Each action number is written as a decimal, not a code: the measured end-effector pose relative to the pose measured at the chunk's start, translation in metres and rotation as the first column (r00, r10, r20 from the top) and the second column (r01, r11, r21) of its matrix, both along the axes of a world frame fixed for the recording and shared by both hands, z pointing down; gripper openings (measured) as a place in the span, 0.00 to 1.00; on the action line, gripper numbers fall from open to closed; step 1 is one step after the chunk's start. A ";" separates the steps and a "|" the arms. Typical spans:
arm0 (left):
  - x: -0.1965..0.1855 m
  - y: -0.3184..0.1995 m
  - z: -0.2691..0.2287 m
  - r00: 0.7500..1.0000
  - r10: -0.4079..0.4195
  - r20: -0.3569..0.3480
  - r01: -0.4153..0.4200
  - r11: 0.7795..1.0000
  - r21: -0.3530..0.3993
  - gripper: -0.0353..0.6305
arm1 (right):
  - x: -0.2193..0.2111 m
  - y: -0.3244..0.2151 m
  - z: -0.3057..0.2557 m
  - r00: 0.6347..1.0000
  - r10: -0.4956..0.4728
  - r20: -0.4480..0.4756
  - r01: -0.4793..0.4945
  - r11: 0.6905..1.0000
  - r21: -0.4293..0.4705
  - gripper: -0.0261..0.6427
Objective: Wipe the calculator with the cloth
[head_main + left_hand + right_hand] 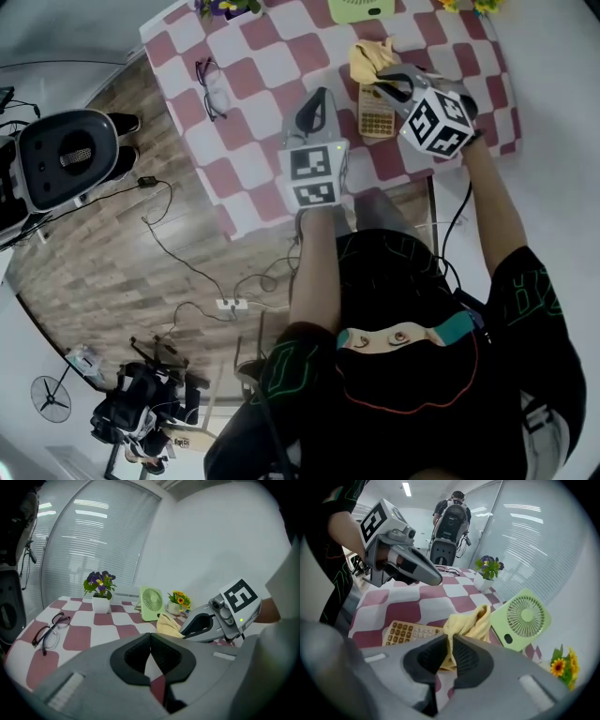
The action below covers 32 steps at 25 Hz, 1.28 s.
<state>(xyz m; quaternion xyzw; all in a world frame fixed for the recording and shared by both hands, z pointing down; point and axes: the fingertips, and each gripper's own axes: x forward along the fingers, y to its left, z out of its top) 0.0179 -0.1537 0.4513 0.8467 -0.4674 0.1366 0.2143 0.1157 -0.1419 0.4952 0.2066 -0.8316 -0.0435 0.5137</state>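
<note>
On checkered table (234, 84), at 1 o'clock in head view, calculator (377, 117) is laid flat, keys up; judged light, rigid, keys easily pressed. Cloth (370, 56) is bunched just beyond, at 12 o'clock from it. Judged soft, limp, best taken by edge fold. That fold appears pinched by right gripper (449, 639). Left gripper (150, 641) is pressed together, empty. Purple flowers are held in white pot (101, 603), yellow ones in small pot (174, 607).

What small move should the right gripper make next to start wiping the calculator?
Probably draw the right gripper toward the calculator, dragging the cloth across its keys. The gripper looks shut on the cloth, which is bunched at the calculator's end, leaving the keys uncovered.
</note>
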 end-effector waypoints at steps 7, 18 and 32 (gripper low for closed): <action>0.000 0.008 0.002 1.000 -0.011 -0.001 0.011 1.000 -0.011 0.07 | -0.002 0.020 0.001 1.000 -0.015 0.011 0.015 0.999 -0.030 0.09; 0.003 0.022 0.002 0.999 -0.032 0.000 0.032 0.999 -0.013 0.07 | -0.004 0.042 -0.004 0.999 -0.035 0.027 0.036 0.999 -0.030 0.09; -0.003 0.042 0.003 0.996 -0.091 0.008 0.091 0.996 -0.012 0.07 | -0.014 0.083 -0.003 0.994 -0.103 0.035 0.104 0.994 -0.023 0.09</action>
